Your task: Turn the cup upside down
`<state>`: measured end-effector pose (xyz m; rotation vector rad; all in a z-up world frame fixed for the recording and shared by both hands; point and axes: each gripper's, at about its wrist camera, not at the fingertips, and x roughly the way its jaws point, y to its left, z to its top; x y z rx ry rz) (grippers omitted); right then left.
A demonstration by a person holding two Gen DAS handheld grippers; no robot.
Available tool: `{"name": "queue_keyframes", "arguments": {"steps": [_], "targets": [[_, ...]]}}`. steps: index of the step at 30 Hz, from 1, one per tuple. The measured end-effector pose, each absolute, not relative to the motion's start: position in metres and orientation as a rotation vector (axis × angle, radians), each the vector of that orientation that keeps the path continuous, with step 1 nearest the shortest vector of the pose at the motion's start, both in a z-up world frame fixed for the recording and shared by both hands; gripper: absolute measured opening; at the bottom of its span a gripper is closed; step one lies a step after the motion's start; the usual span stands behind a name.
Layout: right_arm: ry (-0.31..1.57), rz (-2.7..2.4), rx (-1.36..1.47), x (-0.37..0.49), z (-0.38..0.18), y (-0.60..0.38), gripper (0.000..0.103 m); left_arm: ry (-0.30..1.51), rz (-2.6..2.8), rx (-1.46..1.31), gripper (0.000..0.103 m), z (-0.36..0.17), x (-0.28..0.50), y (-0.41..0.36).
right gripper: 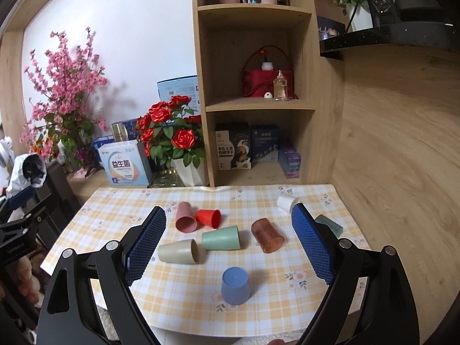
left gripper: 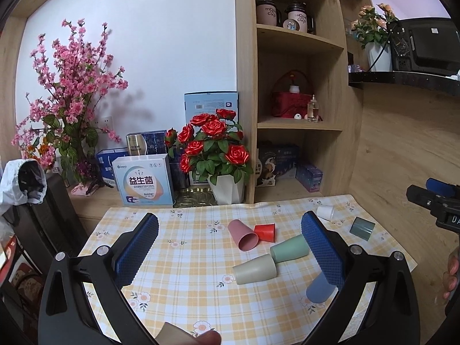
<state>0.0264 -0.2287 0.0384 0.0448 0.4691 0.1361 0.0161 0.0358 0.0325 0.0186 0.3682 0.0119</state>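
Observation:
Several cups lie on their sides on the checked tablecloth (right gripper: 184,302): pink (right gripper: 185,217), red (right gripper: 209,218), green (right gripper: 220,238), beige (right gripper: 178,251), brown translucent (right gripper: 267,235), white (right gripper: 286,202) and dark teal (right gripper: 330,224). A blue cup (right gripper: 235,286) stands upside down near the front, also seen partly hidden in the left wrist view (left gripper: 319,287). My right gripper (right gripper: 230,243) is open and empty above the cups. My left gripper (left gripper: 230,247) is open and empty above the pink (left gripper: 243,235), green (left gripper: 289,248) and beige (left gripper: 254,268) cups.
A white pot of red roses (right gripper: 172,138), boxes (right gripper: 125,164) and a pink blossom plant (right gripper: 63,92) stand behind the table. A wooden shelf unit (right gripper: 256,86) rises at the back. A wooden wall (right gripper: 402,158) is on the right.

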Motion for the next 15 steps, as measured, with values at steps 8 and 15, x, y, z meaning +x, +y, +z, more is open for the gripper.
{"name": "queue_keyframes", "arguments": {"steps": [8,15], "targets": [[0.454,0.126,0.043,0.023,0.044,-0.23,0.086,0.374,0.008,0.014,0.097,0.034,0.016,0.036],[0.439,0.117,0.034,0.021,0.05,-0.23,0.086,0.371,0.01,0.015,0.097,0.036,0.014,0.036]]}}
